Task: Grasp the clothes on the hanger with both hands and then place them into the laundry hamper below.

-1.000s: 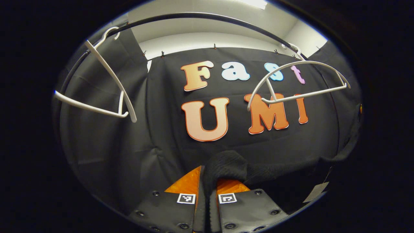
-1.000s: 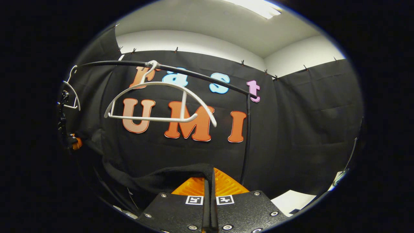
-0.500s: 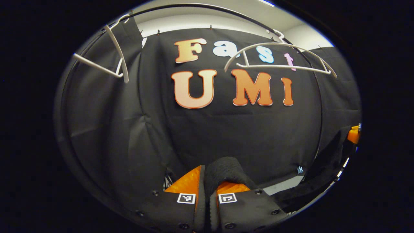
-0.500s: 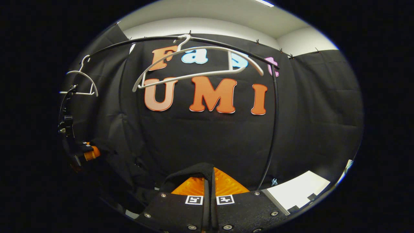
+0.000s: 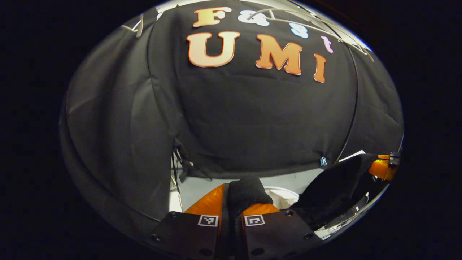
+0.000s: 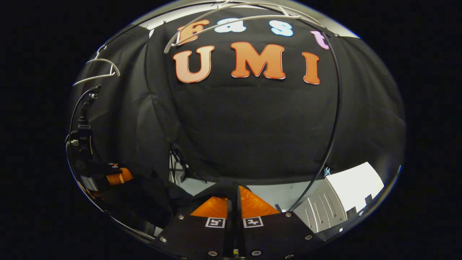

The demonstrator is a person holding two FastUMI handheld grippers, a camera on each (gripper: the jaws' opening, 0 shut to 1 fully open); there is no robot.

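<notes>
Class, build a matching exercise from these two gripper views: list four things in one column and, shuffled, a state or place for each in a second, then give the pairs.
Things:
1. left hand-held gripper
2. white hangers
3. dark garment
4. white hamper

States or places:
A. bare, on the rail overhead
B. low, by the floor
C. stretched between both grippers
D. closed on a fold of cloth

Pairs: 1-D, 2-A, 3-C, 4-B
</notes>
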